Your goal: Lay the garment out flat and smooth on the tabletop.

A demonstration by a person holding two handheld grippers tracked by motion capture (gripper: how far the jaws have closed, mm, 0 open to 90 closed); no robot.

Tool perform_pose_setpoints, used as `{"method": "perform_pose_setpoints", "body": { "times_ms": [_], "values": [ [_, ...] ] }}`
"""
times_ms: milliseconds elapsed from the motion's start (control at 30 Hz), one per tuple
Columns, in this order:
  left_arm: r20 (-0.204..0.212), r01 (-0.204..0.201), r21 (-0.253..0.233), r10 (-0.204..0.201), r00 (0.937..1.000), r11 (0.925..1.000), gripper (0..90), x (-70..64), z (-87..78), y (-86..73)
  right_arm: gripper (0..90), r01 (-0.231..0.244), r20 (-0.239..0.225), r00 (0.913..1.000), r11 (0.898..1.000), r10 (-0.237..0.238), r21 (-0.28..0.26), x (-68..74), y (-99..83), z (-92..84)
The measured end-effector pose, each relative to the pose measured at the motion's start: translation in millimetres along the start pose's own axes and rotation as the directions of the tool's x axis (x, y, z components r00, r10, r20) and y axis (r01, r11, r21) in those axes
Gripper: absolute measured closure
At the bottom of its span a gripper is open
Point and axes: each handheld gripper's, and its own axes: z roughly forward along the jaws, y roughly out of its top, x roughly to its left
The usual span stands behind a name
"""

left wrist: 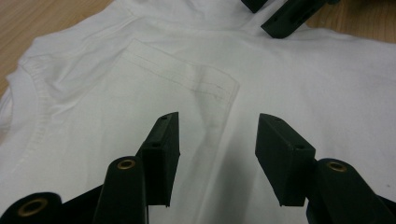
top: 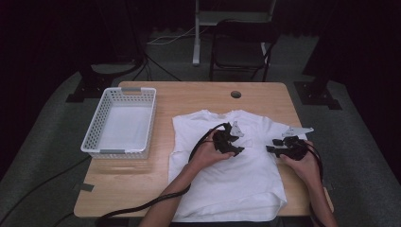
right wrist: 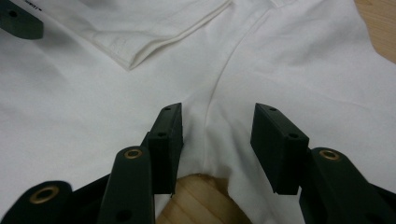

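Right now the white T-shirt [top: 231,175] lies spread flat at the table's [top: 189,97] centre, collar toward twelve o'clock, with an empty white basket [top: 120,120] at about ten o'clock. Left gripper [top: 232,142] hovers over the chest pocket [left wrist: 187,88], jaws apart, nothing pinched. Right gripper [top: 279,147] sits at the three o'clock sleeve seam [right wrist: 212,93], jaws spread wide, released. Risk, I'd say: pinching just the top layer, so the fold drags and bunches.
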Motion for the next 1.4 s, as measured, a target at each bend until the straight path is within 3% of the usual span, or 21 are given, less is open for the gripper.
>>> {"method": "perform_pose_setpoints", "body": {
  "times_ms": [733,1033,1300,1400],
  "values": [
    [-0.002,0.029,0.021,-0.029,0.9996,0.9994,54.9,2.0,26.4,17.3,56.8,-0.017,-0.013,0.9998,1.0,0.016,-0.026,-3.0,-8.5,-5.7],
    [0.006,0.061,0.032,-0.061,0.9981,0.9976,59.1,1.7,39.2,20.0,57.0,-0.025,-0.024,0.9994,0.999,0.024,-0.044,-4.5,-10.8,-5.8],
    [-0.002,0.066,0.024,-0.066,0.9978,0.9975,81.0,1.3,33.8,16.8,57.6,-0.034,-0.029,0.9991,0.998,0.032,-0.052,-5.4,-11.9,-6.0],
    [-0.002,0.052,0.027,-0.052,0.9987,0.9983,84.7,-1.1,31.6,15.0,58.1,-0.034,-0.03,0.999,0.998,0.033,-0.054,-6.0,-12.2,-6.1]
  ]
}}
